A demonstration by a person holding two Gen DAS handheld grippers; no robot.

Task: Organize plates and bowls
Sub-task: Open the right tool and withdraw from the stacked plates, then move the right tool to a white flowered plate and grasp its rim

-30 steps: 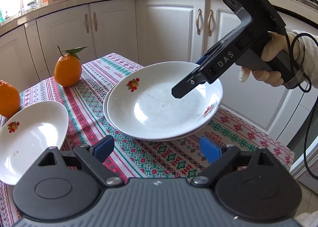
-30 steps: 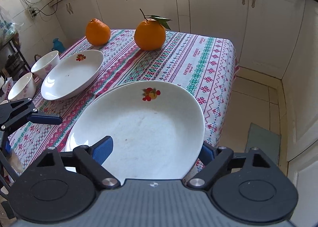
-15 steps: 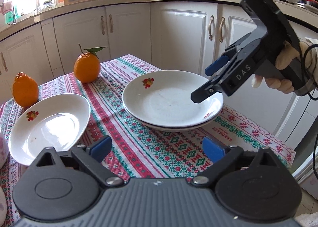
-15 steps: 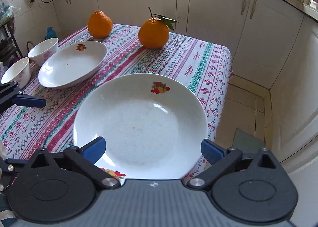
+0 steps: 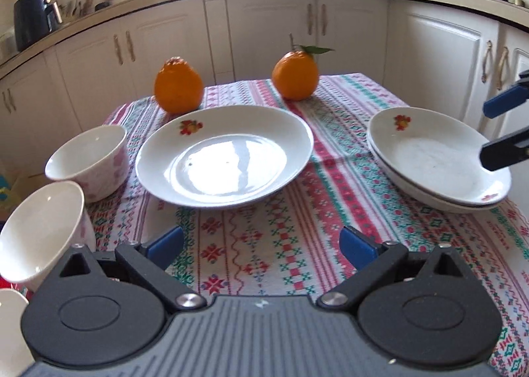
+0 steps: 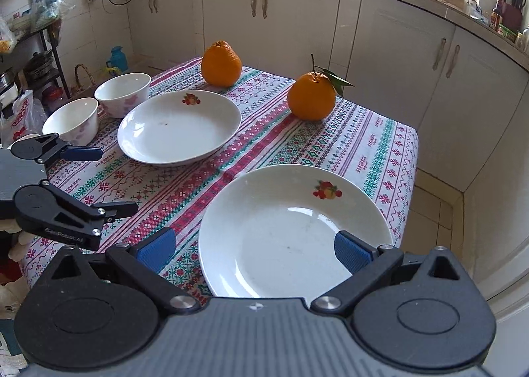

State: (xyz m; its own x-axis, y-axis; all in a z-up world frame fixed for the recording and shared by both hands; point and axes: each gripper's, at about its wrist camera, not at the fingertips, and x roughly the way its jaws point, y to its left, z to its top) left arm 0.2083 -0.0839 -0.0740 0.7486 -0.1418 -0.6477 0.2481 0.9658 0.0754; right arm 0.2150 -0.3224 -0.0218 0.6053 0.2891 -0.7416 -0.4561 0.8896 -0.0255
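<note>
Two white plates sit stacked at the table's right end; the stack also shows in the right wrist view. A single white plate lies mid-table. Two white bowls with pink flowers stand at the left, also seen from the right wrist. My left gripper is open and empty, low over the cloth in front of the single plate. My right gripper is open and empty above the near rim of the stack; it appears in the left wrist view.
Two oranges stand at the far side of the table on a patterned cloth. White kitchen cabinets ring the table. The table's right edge drops to a tiled floor.
My left gripper has swung left and now faces the single plate and the bowls. My right gripper has let go of the plate, left it on the stack and drawn back.
</note>
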